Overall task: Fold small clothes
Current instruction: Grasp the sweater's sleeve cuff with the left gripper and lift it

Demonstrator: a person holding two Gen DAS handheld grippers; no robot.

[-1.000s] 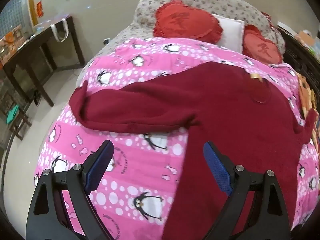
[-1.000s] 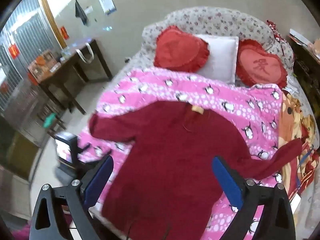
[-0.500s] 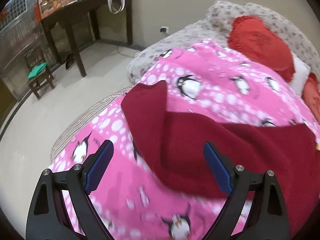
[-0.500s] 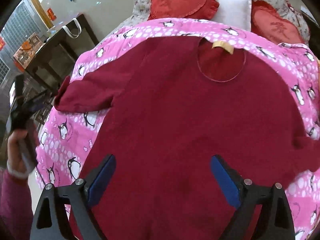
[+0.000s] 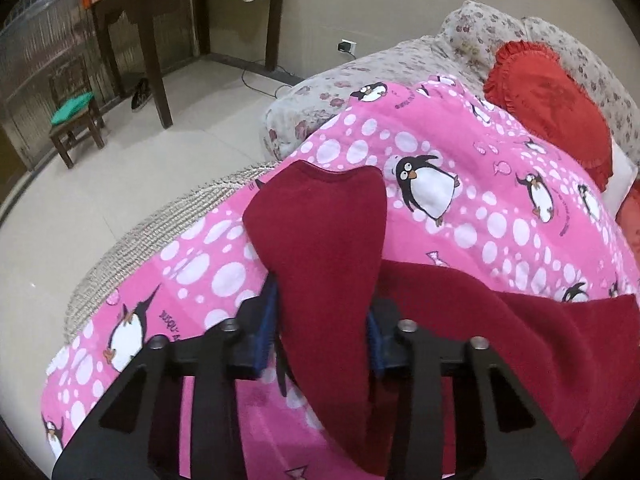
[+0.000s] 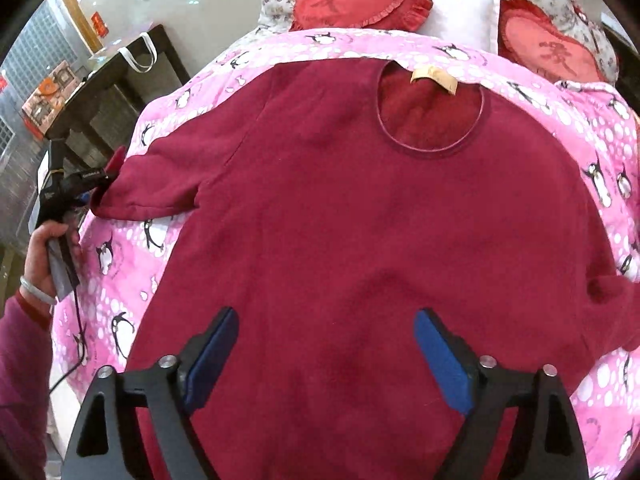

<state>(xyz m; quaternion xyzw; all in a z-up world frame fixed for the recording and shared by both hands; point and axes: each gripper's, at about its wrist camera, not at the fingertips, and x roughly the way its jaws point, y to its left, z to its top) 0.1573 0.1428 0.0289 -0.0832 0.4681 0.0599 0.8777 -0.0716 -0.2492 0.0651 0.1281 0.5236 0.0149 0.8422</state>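
A dark red long-sleeved top lies spread flat, front up, on the pink penguin quilt; its tan neck label points toward the pillows. My left gripper is shut on the end of the top's left sleeve, whose cuff sticks up past the fingers. The left gripper also shows in the right wrist view at the sleeve end. My right gripper is open and hovers over the top's lower body, holding nothing. The other sleeve lies bunched at the right.
Red heart cushions and a white pillow lie at the head of the bed. A dark wooden table and a small chair stand on the floor left of the bed. The bed edge is close to the sleeve.
My left gripper moved onto the sleeve end and closed on it. My right gripper dropped closer over the top's body and stayed open.
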